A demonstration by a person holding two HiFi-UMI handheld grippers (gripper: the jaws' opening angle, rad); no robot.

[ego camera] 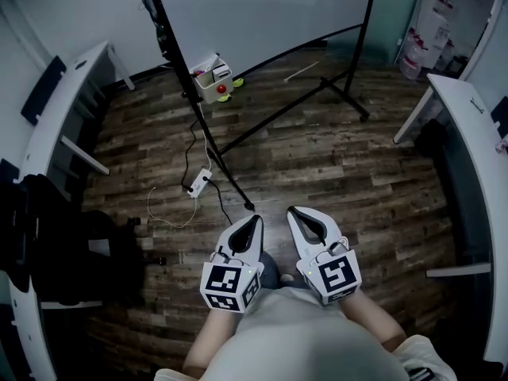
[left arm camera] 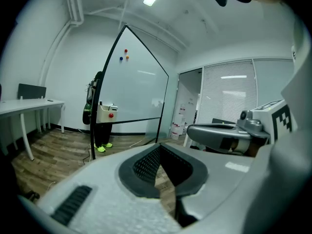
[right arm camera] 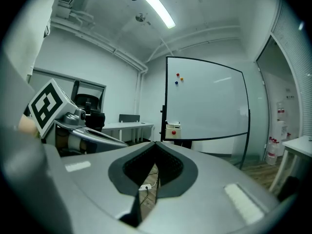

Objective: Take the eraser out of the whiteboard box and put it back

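The whiteboard (ego camera: 262, 10) stands on its black frame at the far side of the wooden floor. A small cream whiteboard box (ego camera: 211, 78) hangs at its lower left corner and holds several small things; I cannot single out the eraser among them. The box also shows in the left gripper view (left arm camera: 106, 113) and in the right gripper view (right arm camera: 172, 130), far off. My left gripper (ego camera: 254, 221) and right gripper (ego camera: 295, 213) are held side by side close to my body, both shut with nothing between the jaws. Each is well short of the box.
A white power strip (ego camera: 200, 183) with its cable lies on the floor by the whiteboard's leg (ego camera: 238, 189). White desks stand at the left (ego camera: 71, 78) and right (ego camera: 468, 133). A dark bag (ego camera: 55, 236) sits at the left. Yellow-green shoes (left arm camera: 101, 147) of a person show behind the board.
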